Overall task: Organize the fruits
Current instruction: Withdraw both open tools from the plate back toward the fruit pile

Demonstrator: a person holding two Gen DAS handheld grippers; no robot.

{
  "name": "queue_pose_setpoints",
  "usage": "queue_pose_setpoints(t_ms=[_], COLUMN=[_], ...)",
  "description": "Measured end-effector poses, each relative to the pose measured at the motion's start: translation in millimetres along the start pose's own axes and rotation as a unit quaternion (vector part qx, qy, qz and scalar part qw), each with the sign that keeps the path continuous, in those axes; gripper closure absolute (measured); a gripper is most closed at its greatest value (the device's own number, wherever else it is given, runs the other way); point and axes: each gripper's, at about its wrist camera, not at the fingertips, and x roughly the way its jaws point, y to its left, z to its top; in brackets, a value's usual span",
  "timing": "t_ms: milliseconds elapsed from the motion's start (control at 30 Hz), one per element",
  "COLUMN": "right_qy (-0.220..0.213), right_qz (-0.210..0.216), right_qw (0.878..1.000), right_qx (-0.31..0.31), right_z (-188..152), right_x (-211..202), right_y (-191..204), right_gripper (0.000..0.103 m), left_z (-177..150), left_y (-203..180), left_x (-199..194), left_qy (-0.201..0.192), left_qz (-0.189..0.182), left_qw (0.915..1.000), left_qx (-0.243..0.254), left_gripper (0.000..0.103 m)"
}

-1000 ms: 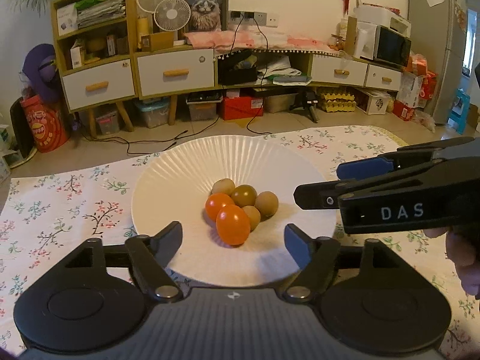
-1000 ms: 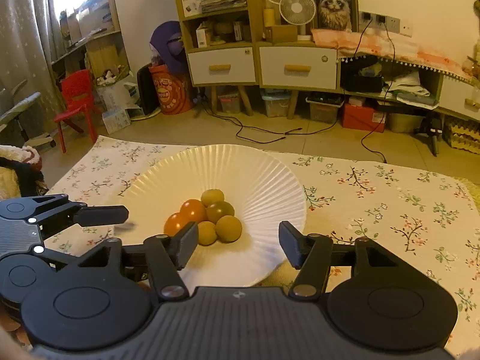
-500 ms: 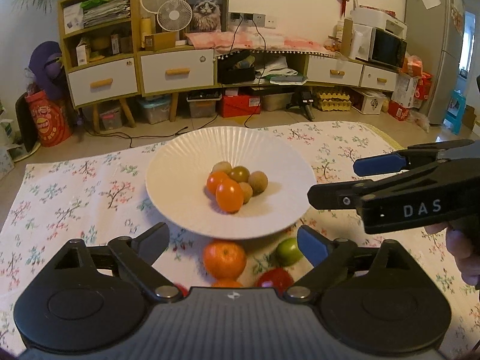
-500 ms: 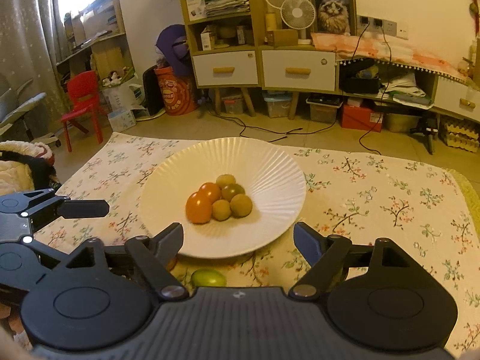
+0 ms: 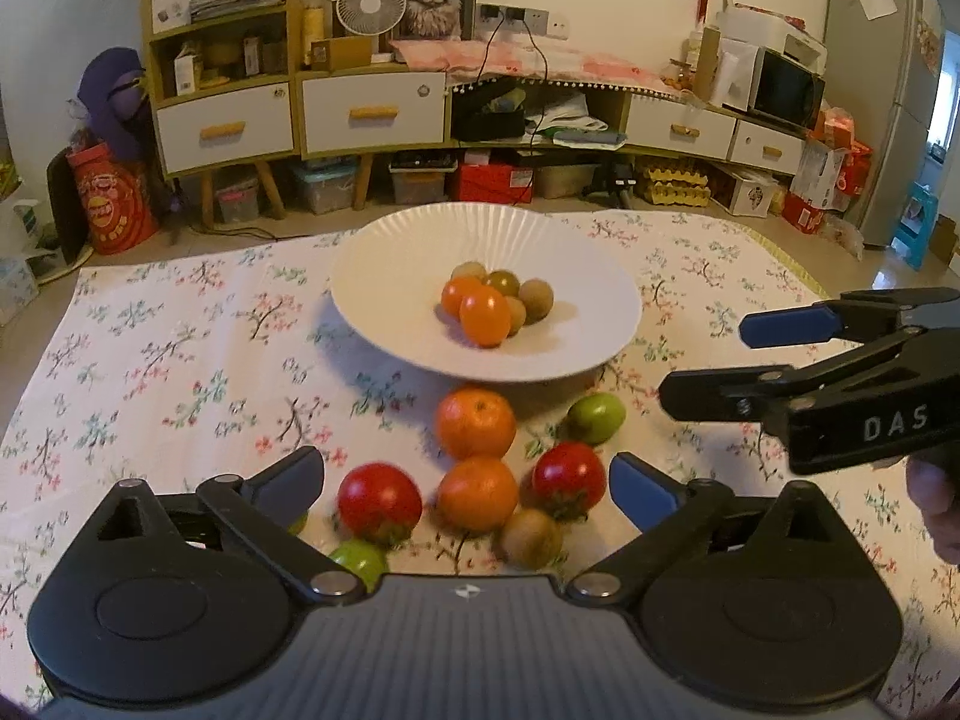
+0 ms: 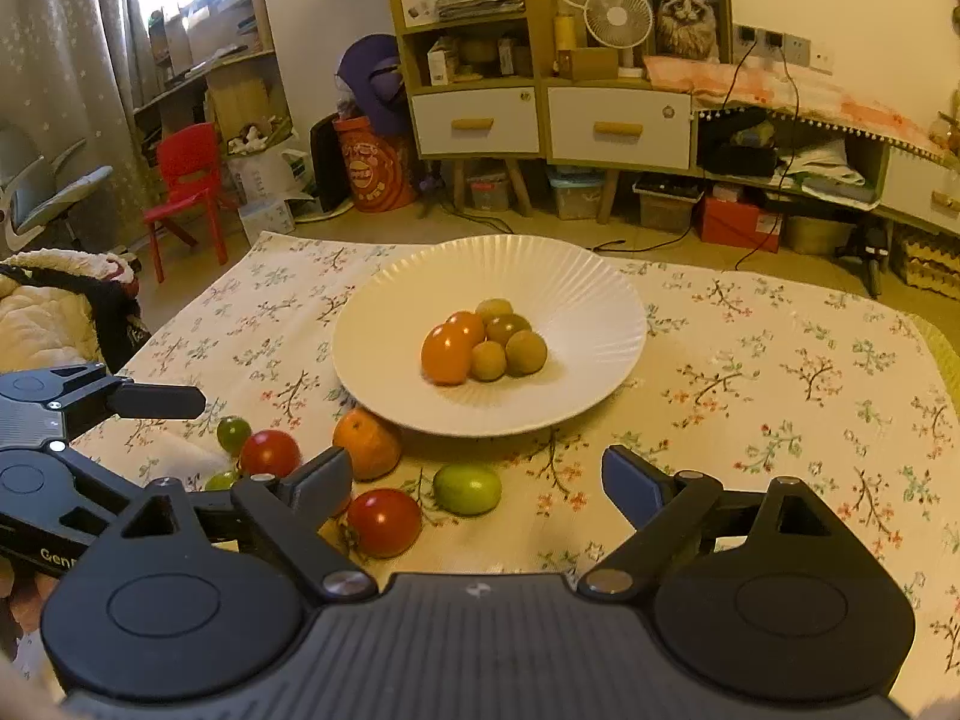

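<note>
A white ribbed plate (image 5: 390, 276) (image 6: 570, 300) stands mid-cloth with two orange fruits (image 5: 485, 315) and several small brown-green ones. In front of it lie loose fruits: two oranges (image 5: 476, 423), two tomatoes (image 5: 379, 501), green fruits (image 5: 596, 417) and a kiwi (image 5: 531, 537). My left gripper (image 5: 468, 480) hovers over these, its jaws opening wide and gripping nothing. My right gripper (image 6: 477, 471) hangs just right of them, its jaws also opening and empty, with a tomato (image 6: 384, 522) and a green fruit (image 6: 467, 487) below it. Each gripper shows in the other's view: right gripper (image 5: 714, 363), left gripper (image 6: 192, 438).
A floral cloth (image 5: 180, 360) covers the surface, with its far edge just beyond the plate. Cabinets (image 5: 372, 114), boxes and cables line the back wall. A red chair (image 6: 186, 180) stands far left. A person's hand (image 5: 936, 504) holds the right gripper.
Both grippers have drawn back from the plate and their jaws have spread wider. The loose fruits on the cloth in front of the plate have come into view.
</note>
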Motion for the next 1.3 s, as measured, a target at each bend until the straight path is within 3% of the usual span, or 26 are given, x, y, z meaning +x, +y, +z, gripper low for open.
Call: queue_pose_setpoints(t_ms=[433,733,1300], right_qy=[0.025,0.037,0.051], right_qz=[0.009,0.005,-0.007], right_qw=[1.0,0.999,0.998], right_qx=[0.009,-0.034,-0.048], right_z=[-26,-37,-60], right_x=[-3,-1,16], right_y=[5,23,35], right_gripper=[0.01,0.005,0.002], left_z=[-27,-42,-76], left_y=[20,27,49], left_x=[-12,-17,-21], left_qy=[0.005,0.019,0.033], left_qz=[0.005,0.014,0.065], left_qw=[0.9998,0.9997,0.9973], left_qx=[-0.019,-0.008,-0.006], left_gripper=[0.0,0.0,0.0])
